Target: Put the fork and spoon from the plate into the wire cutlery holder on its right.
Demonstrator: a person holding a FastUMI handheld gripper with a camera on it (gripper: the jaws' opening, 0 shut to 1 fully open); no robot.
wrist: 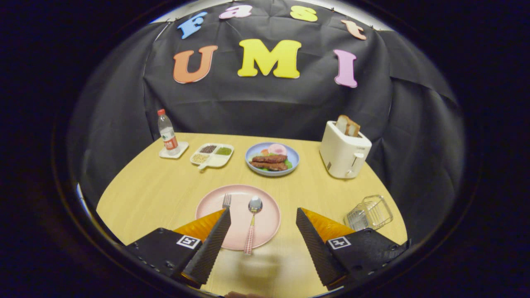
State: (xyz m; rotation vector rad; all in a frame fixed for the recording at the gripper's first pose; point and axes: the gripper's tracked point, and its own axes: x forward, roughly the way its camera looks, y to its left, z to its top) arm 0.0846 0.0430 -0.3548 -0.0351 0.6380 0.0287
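Observation:
A pink plate (265, 219) lies on the wooden table just ahead of my fingers. A spoon (252, 221) with a checked handle rests on it, bowl pointing away, in the gap between my fingers. A fork (226, 200) lies to the spoon's left, its handle hidden behind my left finger. The wire cutlery holder (369, 213) stands to the plate's right, beyond my right finger. My gripper (263, 215) is open, hovering over the near part of the plate with nothing held.
Farther back stand a blue plate of food (272, 159), a white toaster (344, 153) with bread, a divided tray of grains (212, 155) and a water bottle (167, 133) on a coaster. The table's curved edge runs behind the holder.

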